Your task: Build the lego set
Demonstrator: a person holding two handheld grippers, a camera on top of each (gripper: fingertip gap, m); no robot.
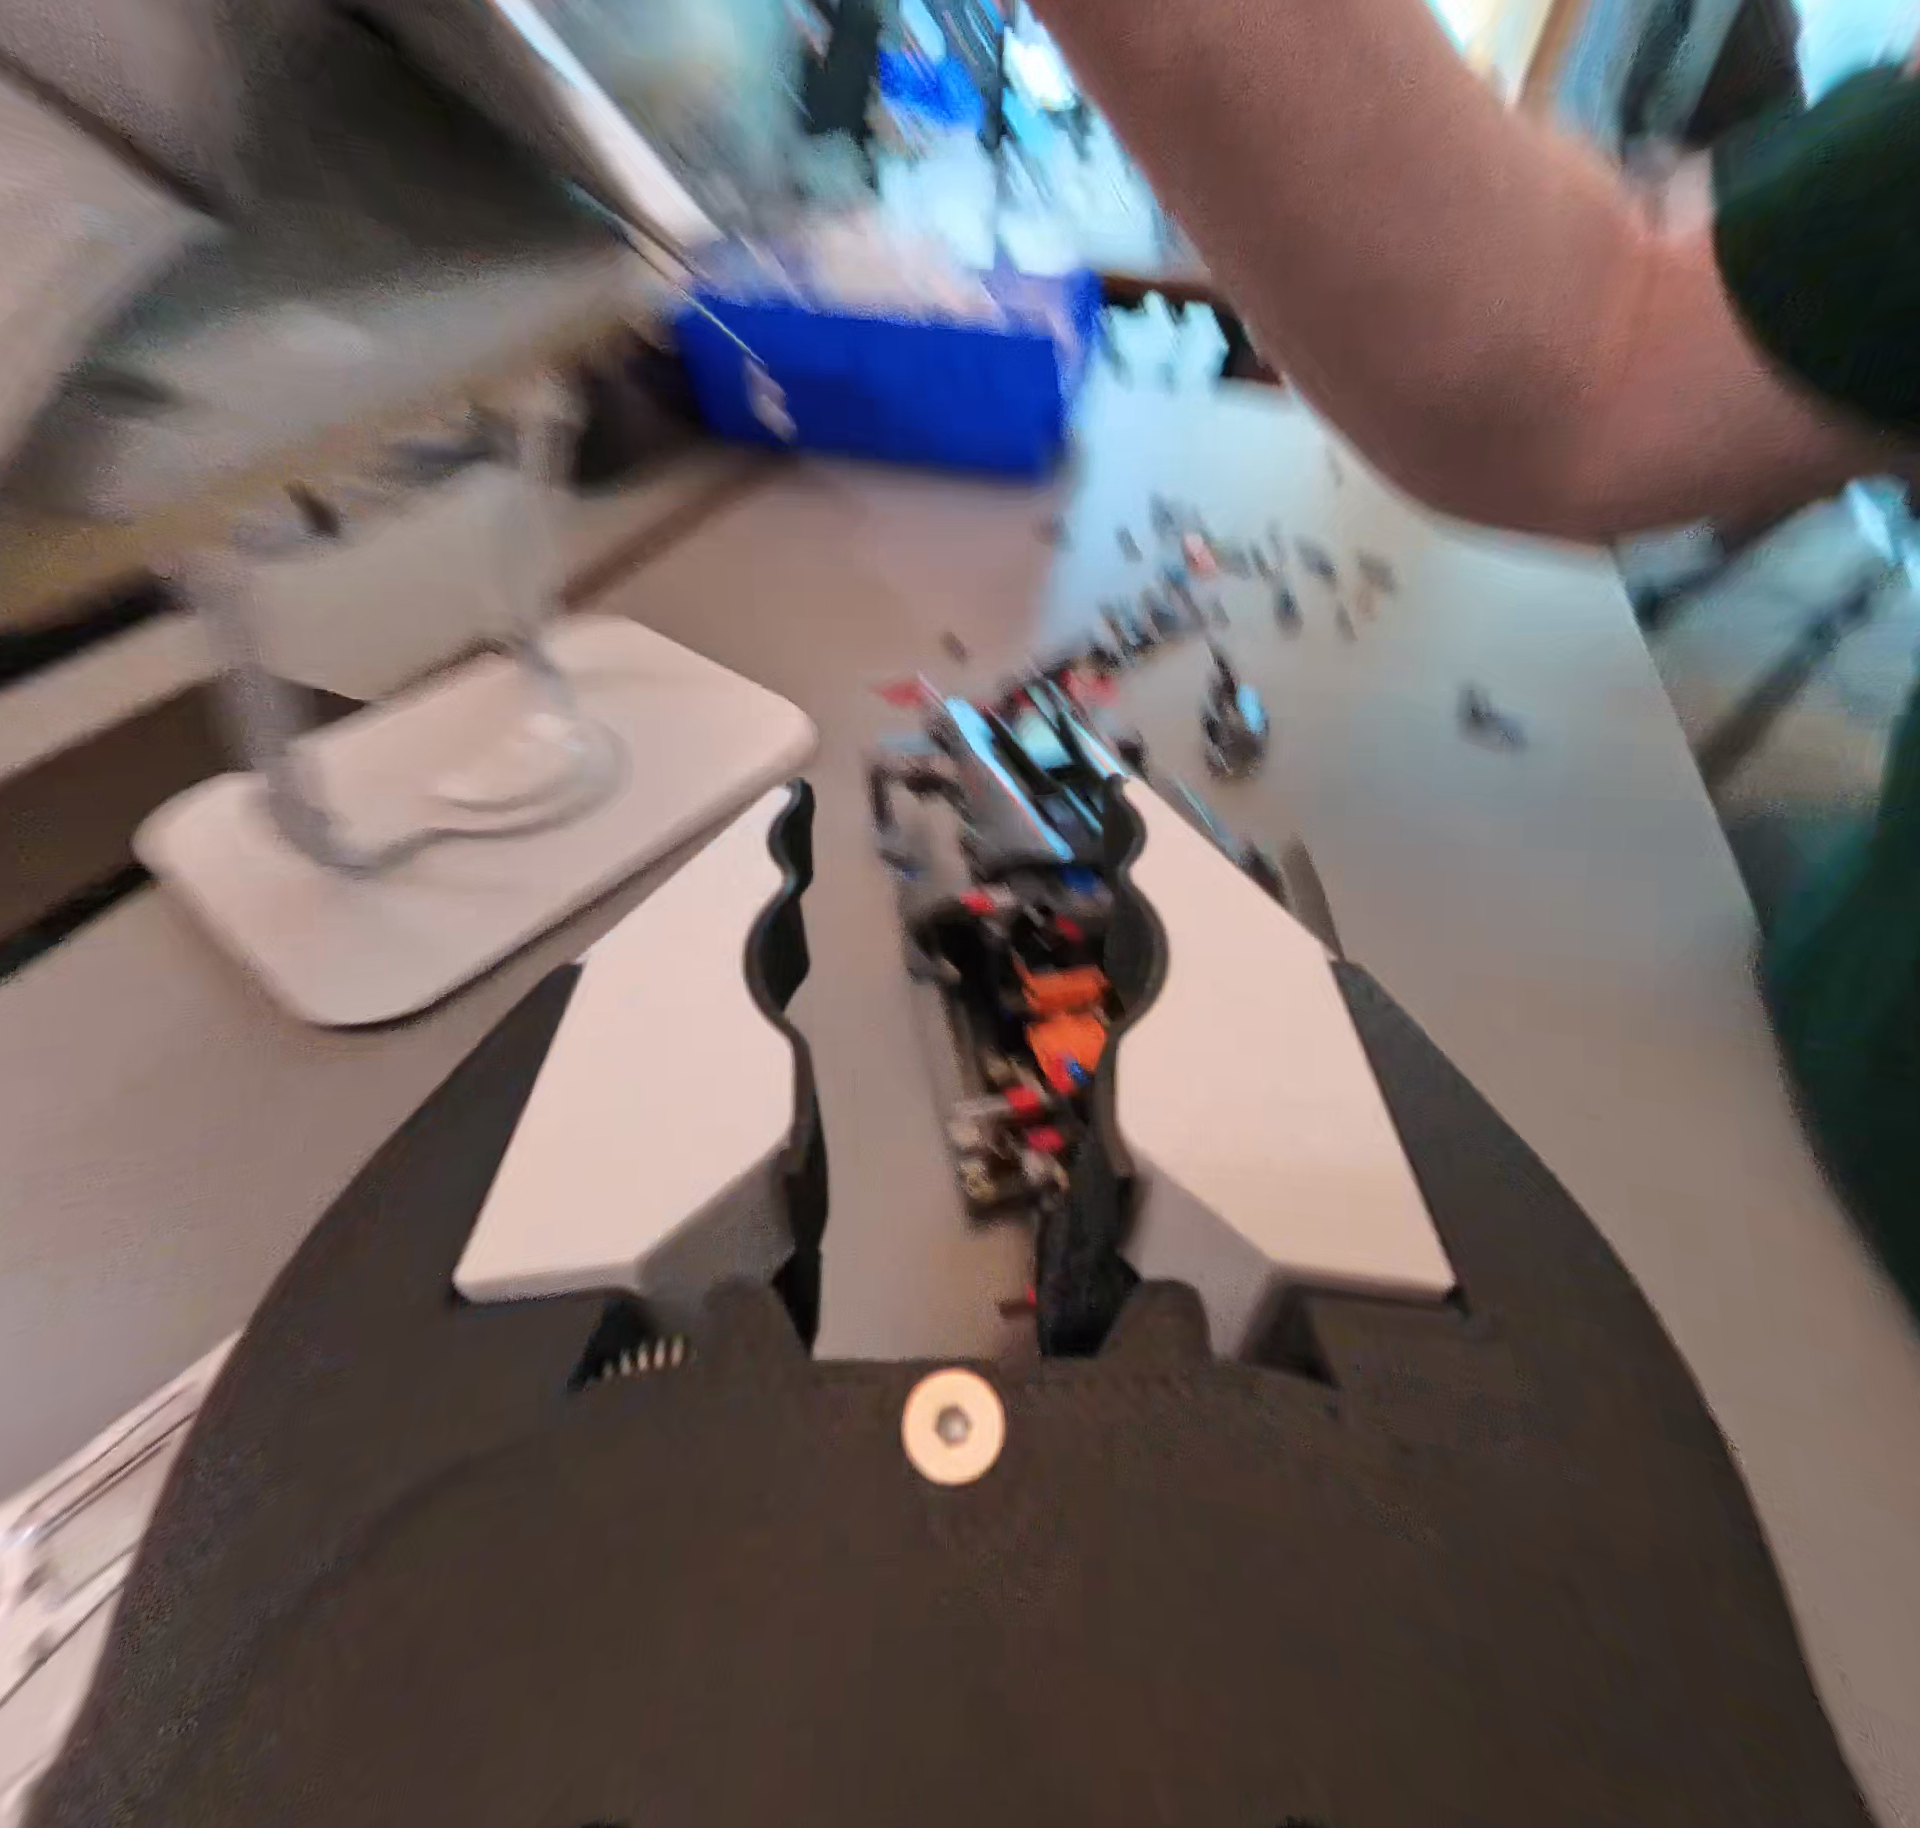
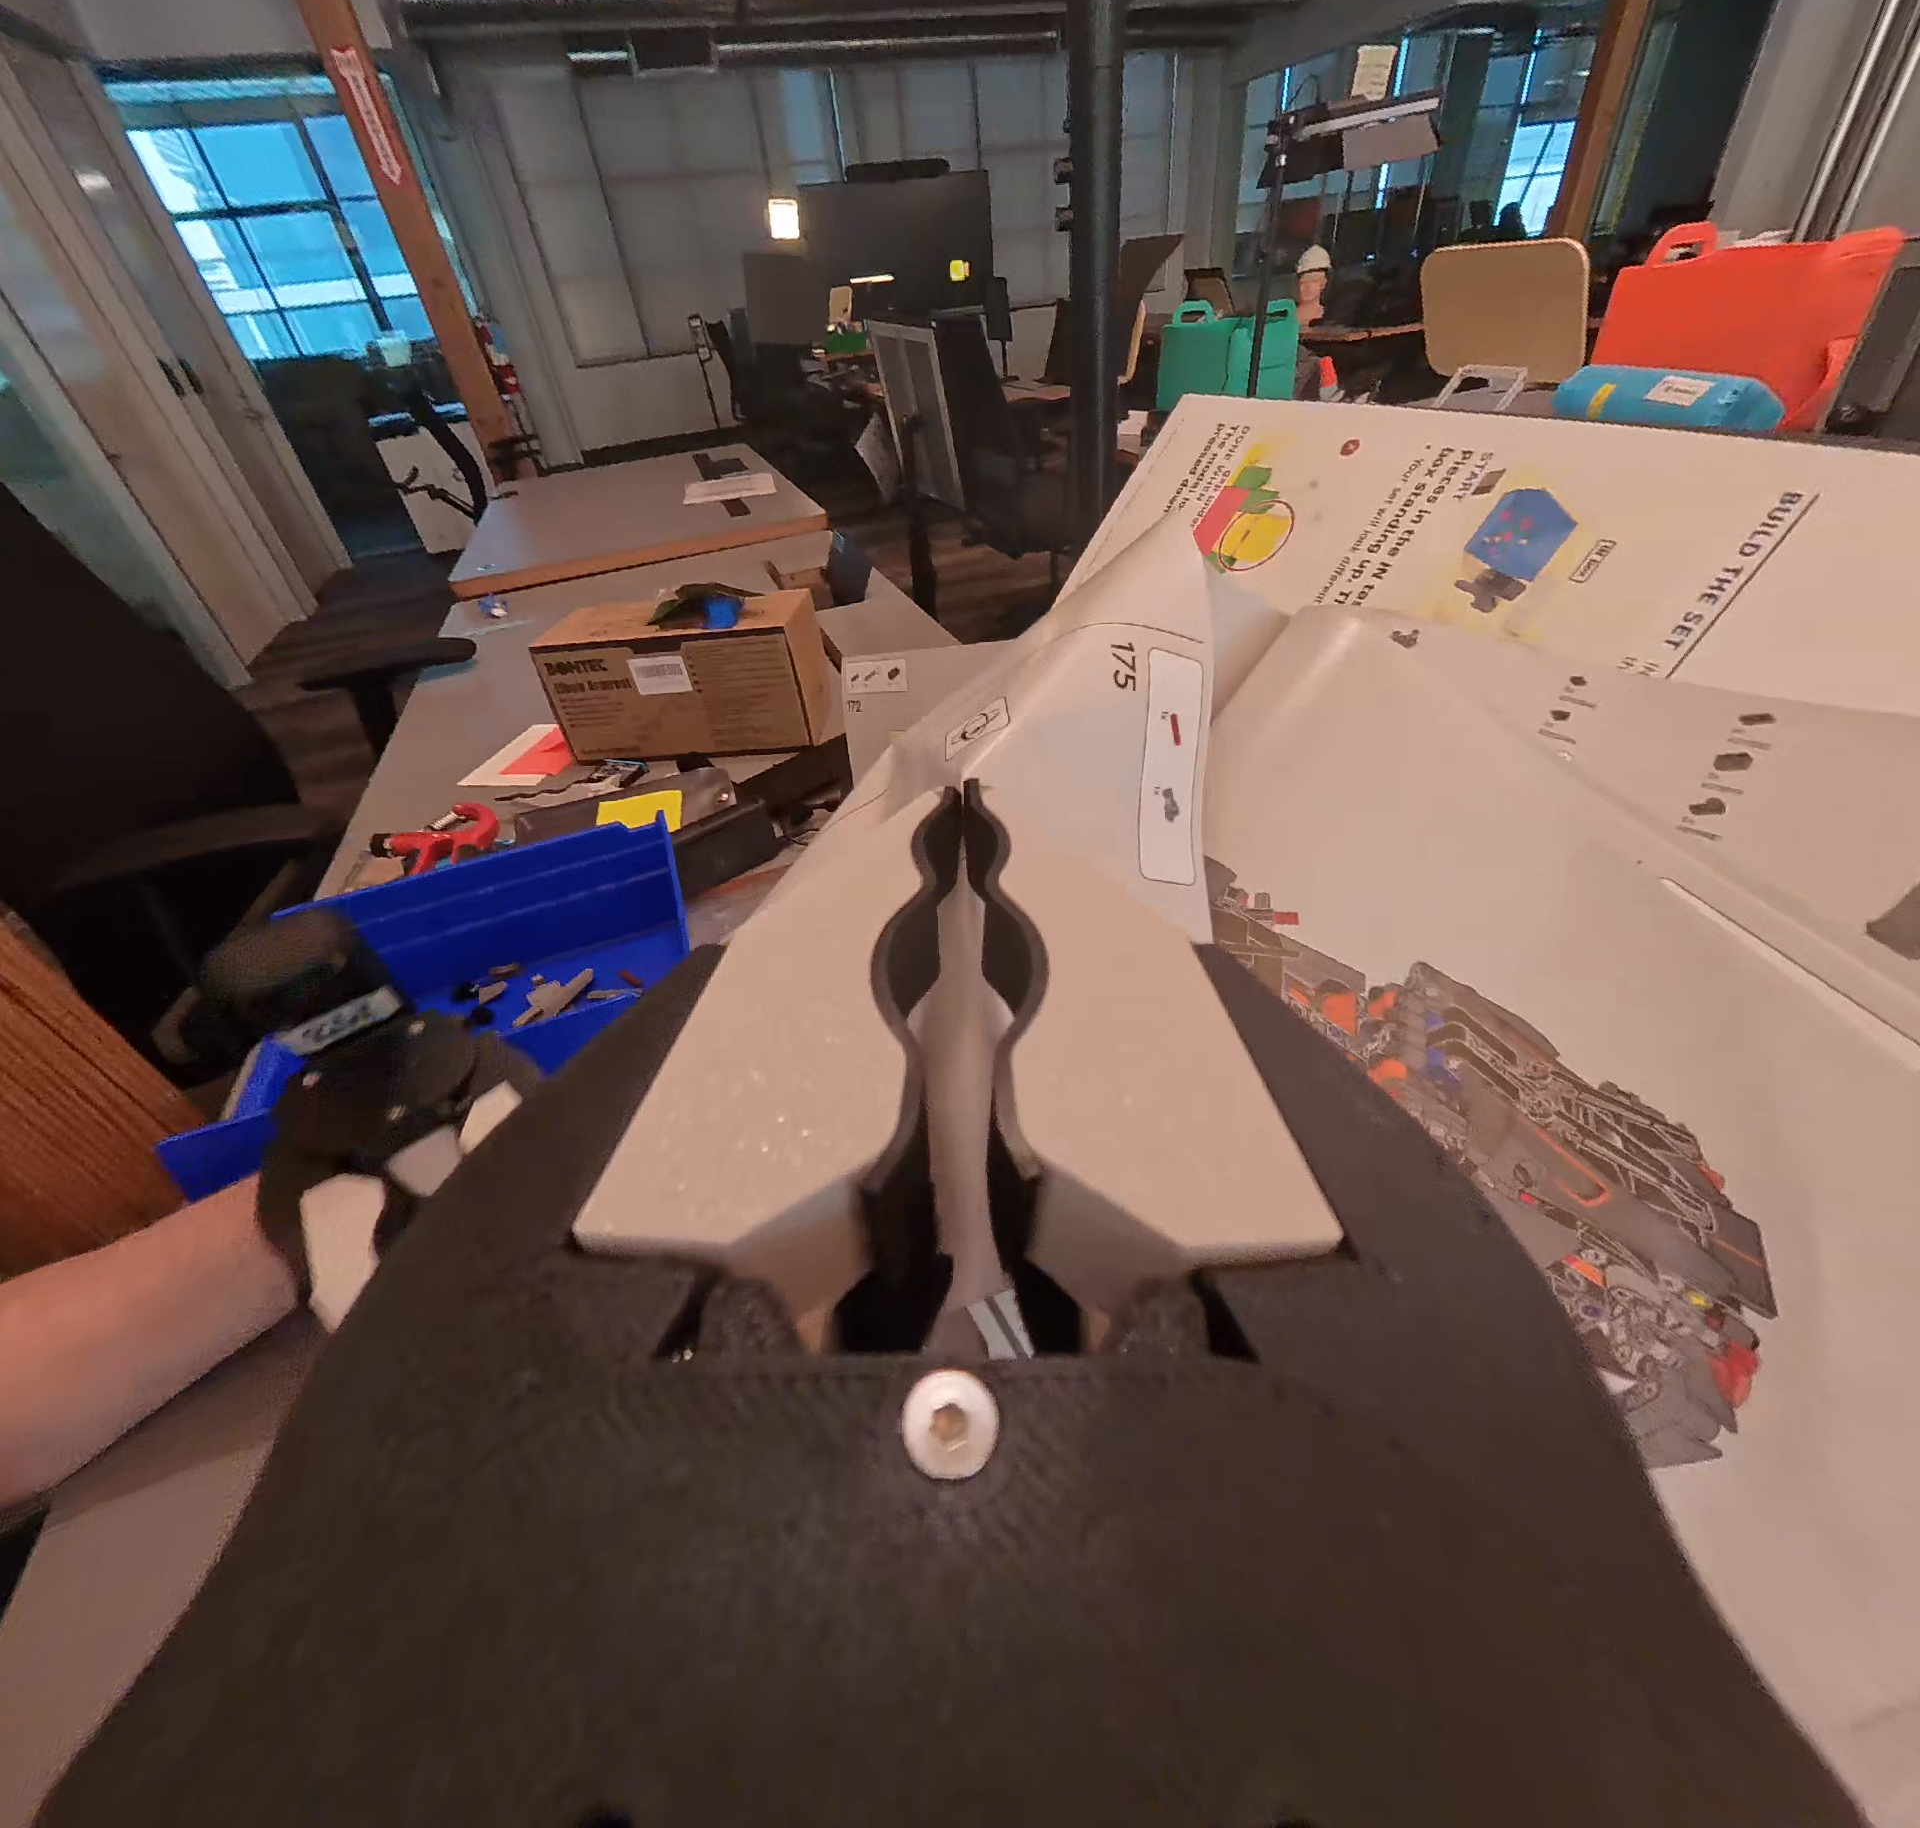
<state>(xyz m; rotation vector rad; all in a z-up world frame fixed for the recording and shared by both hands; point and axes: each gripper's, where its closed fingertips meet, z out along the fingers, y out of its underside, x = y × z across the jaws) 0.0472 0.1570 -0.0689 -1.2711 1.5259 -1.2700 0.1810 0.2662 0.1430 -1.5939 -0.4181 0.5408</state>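
In the left wrist view, which is blurred, my left gripper (image 1: 958,796) is open. A long black lego model (image 1: 1023,999) with orange and red parts lies on the table between its fingers, close to the right finger (image 1: 1132,937) and clear of the left one. In the right wrist view my right gripper (image 2: 961,791) is shut on a white page (image 2: 1081,729) of the instruction booklet (image 2: 1507,947) and holds that page lifted off the open spread. The spread shows a picture of the black and orange model.
A blue bin (image 2: 499,937) with a few small pieces stands at the left, also in the left wrist view (image 1: 883,376). Behind it are a cardboard box (image 2: 686,677) and tools. Loose pieces (image 1: 1247,583) are scattered on the table. A white tray (image 1: 468,843) lies left. A person's arm (image 1: 1403,272) crosses above. Spacing between my two grippers at the tips: around 30 cm.
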